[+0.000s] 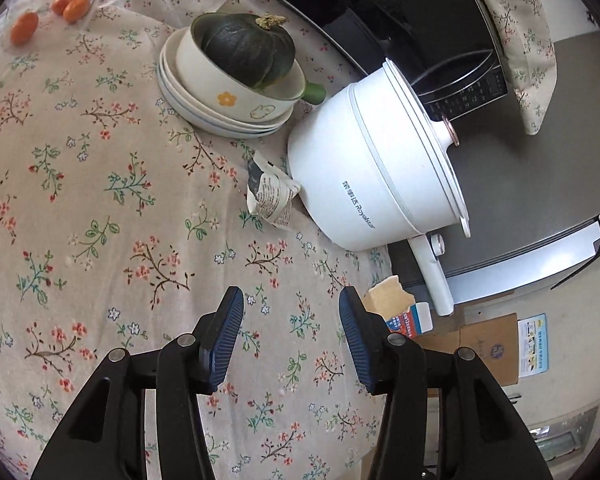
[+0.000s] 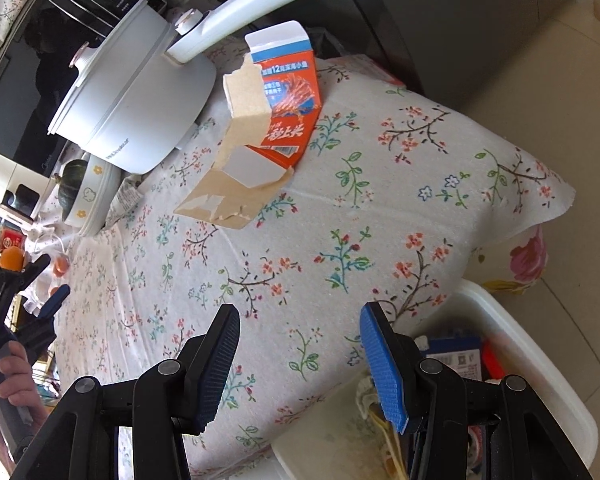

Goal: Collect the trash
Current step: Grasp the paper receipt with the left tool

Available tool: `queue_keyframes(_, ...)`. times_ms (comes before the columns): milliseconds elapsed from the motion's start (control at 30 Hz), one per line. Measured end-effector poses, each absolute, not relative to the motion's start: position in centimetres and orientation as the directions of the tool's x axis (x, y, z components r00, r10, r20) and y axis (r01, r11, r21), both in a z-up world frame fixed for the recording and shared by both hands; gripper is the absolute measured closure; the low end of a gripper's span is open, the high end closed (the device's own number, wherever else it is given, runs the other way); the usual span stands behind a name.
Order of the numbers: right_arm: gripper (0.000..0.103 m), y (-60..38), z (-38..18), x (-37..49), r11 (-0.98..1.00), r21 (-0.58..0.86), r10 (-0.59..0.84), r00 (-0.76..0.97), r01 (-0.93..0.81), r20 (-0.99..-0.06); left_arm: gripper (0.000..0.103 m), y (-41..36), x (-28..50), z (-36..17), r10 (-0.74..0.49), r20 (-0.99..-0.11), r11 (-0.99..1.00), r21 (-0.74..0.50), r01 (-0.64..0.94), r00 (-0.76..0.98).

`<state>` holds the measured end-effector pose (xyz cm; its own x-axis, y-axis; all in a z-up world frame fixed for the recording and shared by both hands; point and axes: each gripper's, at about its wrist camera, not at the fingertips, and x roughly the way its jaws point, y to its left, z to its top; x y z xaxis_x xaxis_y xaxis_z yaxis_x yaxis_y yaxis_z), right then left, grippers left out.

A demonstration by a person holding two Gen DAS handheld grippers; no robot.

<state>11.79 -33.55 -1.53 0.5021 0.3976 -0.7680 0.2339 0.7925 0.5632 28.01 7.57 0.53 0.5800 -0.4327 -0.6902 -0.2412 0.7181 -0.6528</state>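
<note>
A crumpled printed wrapper (image 1: 272, 196) lies on the floral tablecloth against the white electric pot (image 1: 364, 168); it also shows in the right wrist view (image 2: 126, 200). A torn orange carton (image 2: 268, 128) lies flat near the table's corner, its edge visible in the left wrist view (image 1: 400, 312). My left gripper (image 1: 292, 312) is open and empty above the cloth, short of the wrapper. My right gripper (image 2: 300, 320) is open and empty above the table edge, over a white bin (image 2: 540, 360) holding trash.
A dark squash in a bowl on stacked plates (image 1: 236, 80) stands behind the wrapper. Small oranges (image 1: 60, 12) lie at the far left. A black microwave (image 1: 440, 40) and a grey appliance (image 1: 540, 200) stand beside the table. Cardboard (image 1: 484, 344) lies on the floor.
</note>
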Motion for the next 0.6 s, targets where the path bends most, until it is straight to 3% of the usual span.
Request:
queue_keyframes(200, 0.048, -32.0, -1.7, 13.0, 0.766, 0.605, 0.447, 0.497, 0.216, -0.744, 0.051, 5.8, 32.8, -0.4, -0.305, -0.742, 0.853, -0.492, -0.175, 0.596)
queue_keyframes(300, 0.048, -31.4, -1.5, 13.5, 0.769, 0.603, 0.446, 0.497, 0.212, -0.744, 0.051, 6.1, 35.0, -2.9, -0.346, -0.778, 0.828, -0.516, -0.219, 0.524)
queue_keyframes(433, 0.048, -30.6, -1.3, 14.0, 0.779, 0.597, 0.448, 0.496, 0.193, -0.744, 0.051, 6.8, 36.2, -4.8, -0.291, -0.803, 0.832, -0.48, -0.276, 0.52)
queue_keyframes(600, 0.048, -30.3, -1.5, 14.3, 0.783, 0.597, 0.453, 0.496, 0.177, -0.741, 0.051, 7.6, 36.9, -5.2, -0.309, -0.771, 0.793, -0.532, -0.296, 0.557)
